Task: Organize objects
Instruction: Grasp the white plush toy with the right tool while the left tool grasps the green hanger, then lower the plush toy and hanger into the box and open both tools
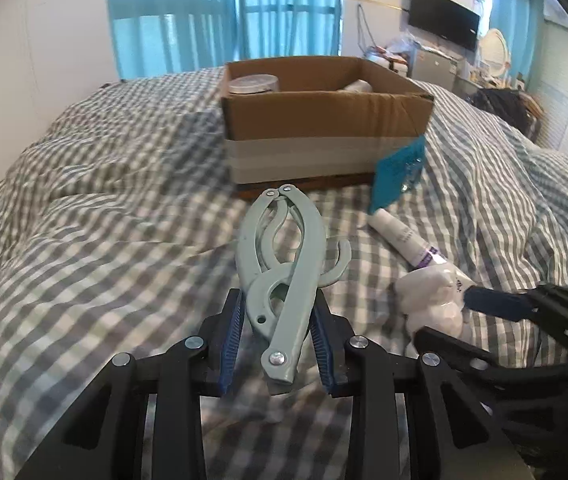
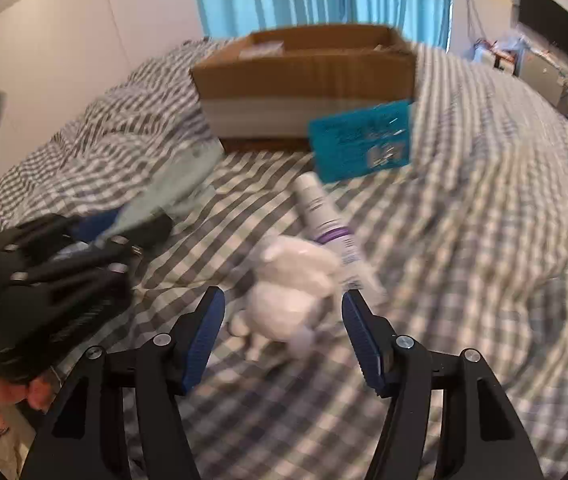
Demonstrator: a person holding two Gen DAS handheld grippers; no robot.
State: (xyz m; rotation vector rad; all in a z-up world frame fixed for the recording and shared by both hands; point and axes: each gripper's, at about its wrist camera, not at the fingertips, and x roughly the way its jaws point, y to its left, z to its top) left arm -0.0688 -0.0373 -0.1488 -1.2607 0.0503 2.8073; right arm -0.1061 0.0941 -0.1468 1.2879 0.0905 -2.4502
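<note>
Left wrist view shows the left gripper (image 1: 280, 336) closed on the pale green folding tool (image 1: 280, 276), gripped near its riveted end. The long axis of the tool runs forward along the fingers and points at the cardboard box (image 1: 324, 120), which stands straight ahead on the bed (image 1: 84, 220). The right gripper (image 2: 282, 320) is wide open and holds nothing. The white plush toy (image 2: 292, 292) lies between its fingertips, and a white tube (image 2: 324, 216) beside it points toward the box.

My two wrist views sit low over bed (image 1: 104, 208), facing box (image 1: 324, 120) near far edge; both share box (image 2: 308, 76), tube (image 2: 328, 224).
</note>
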